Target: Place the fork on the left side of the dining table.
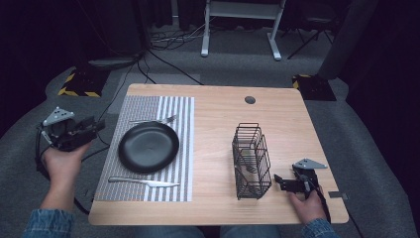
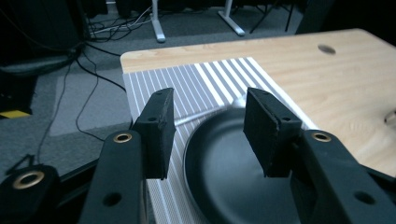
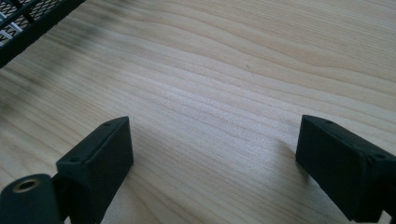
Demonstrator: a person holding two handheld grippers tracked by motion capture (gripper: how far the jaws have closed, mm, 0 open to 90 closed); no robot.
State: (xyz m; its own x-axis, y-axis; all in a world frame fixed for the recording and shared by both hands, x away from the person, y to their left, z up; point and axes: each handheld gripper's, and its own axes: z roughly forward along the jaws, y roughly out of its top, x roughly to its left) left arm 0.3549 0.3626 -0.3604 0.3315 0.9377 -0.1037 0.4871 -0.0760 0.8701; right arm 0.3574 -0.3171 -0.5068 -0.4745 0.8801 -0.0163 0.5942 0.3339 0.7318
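Observation:
A black plate [image 1: 148, 147] rests on a striped placemat [image 1: 143, 106] on the left half of the wooden table [image 1: 223, 114]. A fork [image 1: 156, 120] lies just beyond the plate and a knife [image 1: 143, 182] just in front of it. A black wire basket [image 1: 251, 161] stands right of centre. My left gripper [image 1: 94, 127] hangs off the table's left edge, open and empty. Between its jaws [image 2: 210, 98] I see the plate [image 2: 238, 177] and fork [image 2: 187, 120] farther off. My right gripper [image 1: 278, 181] sits low beside the basket's right side, wide open [image 3: 212, 130] over bare wood.
A round cable hole [image 1: 250, 99] is in the tabletop near the far edge. On the floor behind are cables [image 1: 148, 64], white desk legs [image 1: 205, 29] and yellow-black striped bases [image 1: 79, 84]. The basket's corner [image 3: 28, 18] shows close to my right gripper.

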